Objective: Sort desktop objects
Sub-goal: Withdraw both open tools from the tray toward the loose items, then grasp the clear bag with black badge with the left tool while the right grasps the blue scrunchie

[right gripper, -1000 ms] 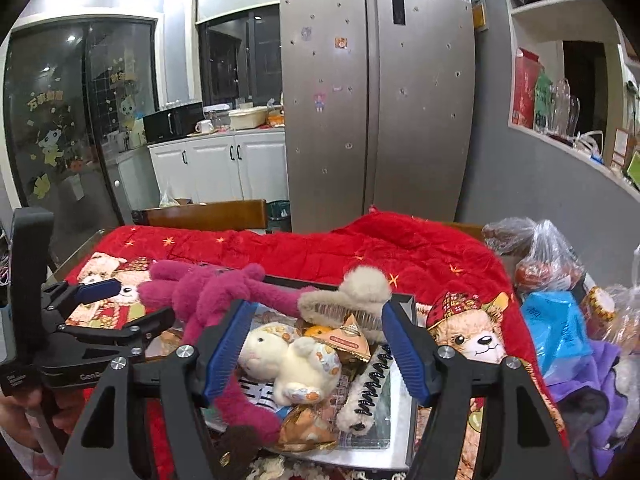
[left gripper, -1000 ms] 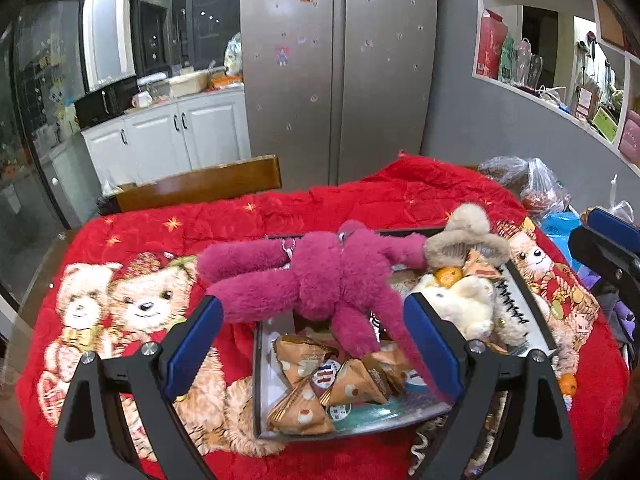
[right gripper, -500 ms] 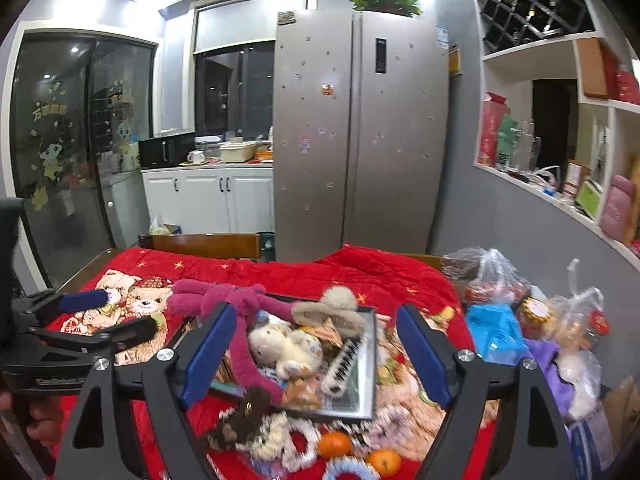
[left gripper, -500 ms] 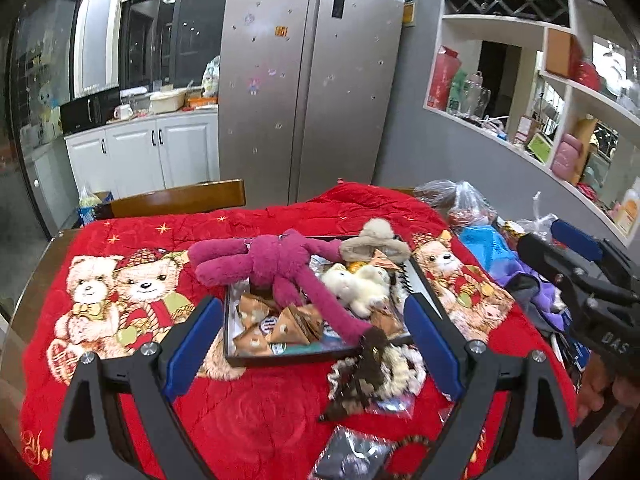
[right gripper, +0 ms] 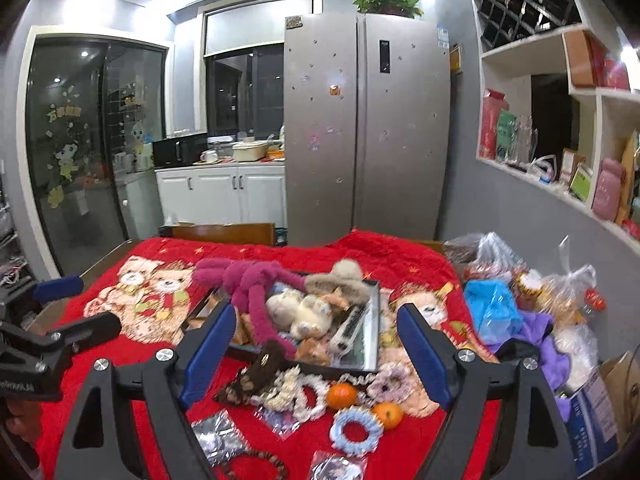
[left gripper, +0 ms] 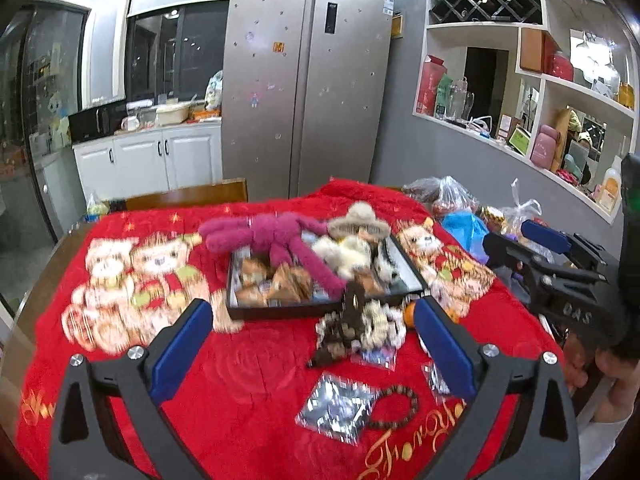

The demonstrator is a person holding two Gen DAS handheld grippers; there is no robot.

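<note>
While both grippers hang above the near edge of the table, the shallow black rectangular tray (right gripper: 370,322) sits heaped with toys mid-table on the red bear-print blanket (left gripper: 248,364).

The left gripper (left gripper: 312,346) is opening its blue-padded jaws, already wide, with nothing between them; the right gripper (right gripper: 314,354) holds its jaws well apart, also empty. A long-limbed magenta plush toy (right gripper: 252,284) sprawls over the tray's far left corner, a cream plush animal (right gripper: 300,312) lies beside it (the left view is blurred here), and a fluffy beige hair claw (right gripper: 340,280) rests at the far rim. In front of the tray lie frilly scrunchies (right gripper: 308,390), two small oranges (right gripper: 342,395), a pale blue scrunchie (right gripper: 354,426) and a dark wooden bead bracelet (left gripper: 396,408). Filled plastic bags (right gripper: 496,304) crowd the table's right side.
</note>
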